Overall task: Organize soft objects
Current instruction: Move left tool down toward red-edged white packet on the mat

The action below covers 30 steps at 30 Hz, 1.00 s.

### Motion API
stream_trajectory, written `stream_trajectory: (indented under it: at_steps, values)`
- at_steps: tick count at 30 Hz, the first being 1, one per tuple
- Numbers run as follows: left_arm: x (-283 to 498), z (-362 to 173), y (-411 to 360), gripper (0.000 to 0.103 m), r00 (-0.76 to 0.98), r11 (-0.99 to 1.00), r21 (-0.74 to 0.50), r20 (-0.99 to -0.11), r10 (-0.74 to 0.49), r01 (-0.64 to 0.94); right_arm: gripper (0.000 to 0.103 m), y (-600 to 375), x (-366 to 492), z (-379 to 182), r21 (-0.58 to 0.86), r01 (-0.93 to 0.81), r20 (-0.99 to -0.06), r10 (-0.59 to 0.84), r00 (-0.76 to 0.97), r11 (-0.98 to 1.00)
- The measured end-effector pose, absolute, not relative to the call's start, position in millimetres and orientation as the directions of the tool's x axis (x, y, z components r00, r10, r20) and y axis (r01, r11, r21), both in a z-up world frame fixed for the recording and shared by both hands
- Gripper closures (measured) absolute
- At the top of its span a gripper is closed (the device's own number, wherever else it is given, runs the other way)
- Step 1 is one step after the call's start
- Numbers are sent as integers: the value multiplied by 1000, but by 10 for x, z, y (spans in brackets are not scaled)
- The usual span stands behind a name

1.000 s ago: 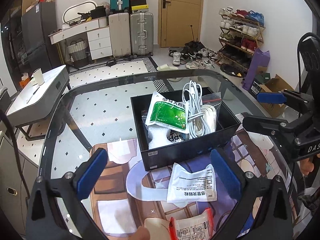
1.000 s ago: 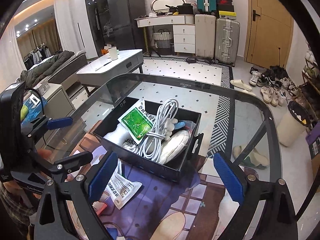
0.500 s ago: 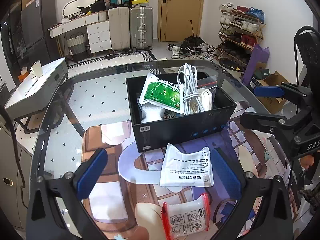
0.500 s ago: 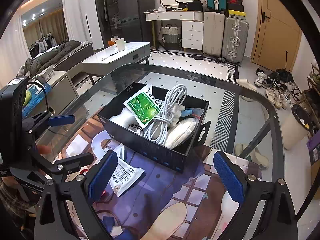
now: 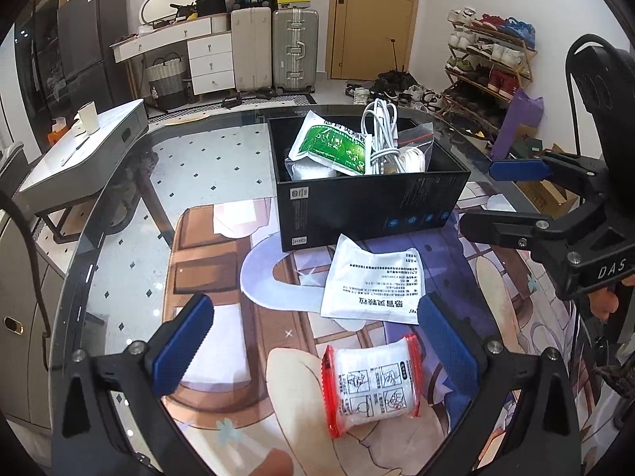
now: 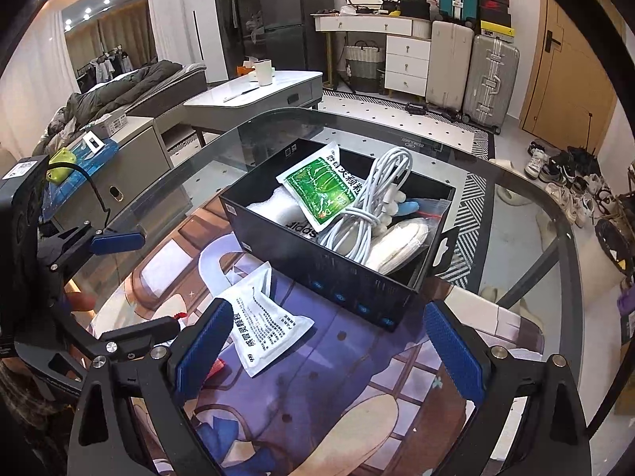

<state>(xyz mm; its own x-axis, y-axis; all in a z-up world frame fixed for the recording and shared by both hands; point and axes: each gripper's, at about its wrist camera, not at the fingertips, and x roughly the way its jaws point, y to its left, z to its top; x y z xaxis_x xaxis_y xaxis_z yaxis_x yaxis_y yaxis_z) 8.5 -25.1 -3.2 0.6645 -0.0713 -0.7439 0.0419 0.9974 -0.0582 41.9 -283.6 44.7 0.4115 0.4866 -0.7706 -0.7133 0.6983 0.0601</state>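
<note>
A black box (image 5: 369, 210) (image 6: 337, 273) on the printed mat holds a green sachet (image 5: 329, 146) (image 6: 323, 188), a coiled white cable (image 5: 379, 135) (image 6: 369, 210) and white soft items. In front of it lies a white sachet (image 5: 373, 281) (image 6: 266, 317). Nearer lies a red-edged clear packet (image 5: 373, 384), between my left gripper's fingers but untouched. My left gripper (image 5: 313, 345) is open and empty. My right gripper (image 6: 329, 349) is also open and empty, just short of the box, with the white sachet by its left finger. Each gripper shows at the side of the other's view.
The glass table's (image 5: 119, 214) curved edge runs around the mat (image 6: 349, 408). Beyond it stand a low grey cabinet (image 5: 83, 150), suitcases (image 5: 274, 47), a door and a shoe rack (image 5: 488, 63).
Both grippers have pulled back from the box toward the table's near side. The red-edged packet has come fully into the left wrist view. Both stay open.
</note>
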Motion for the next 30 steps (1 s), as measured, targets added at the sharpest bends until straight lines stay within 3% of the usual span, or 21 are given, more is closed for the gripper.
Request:
stream_trajectory:
  at_steps: [30]
  values:
    - [-190, -248, -256, 0, 652, 991, -128, -747, -129, 49, 5, -2485, 277, 273, 24, -754, -815, 449, 365, 657]
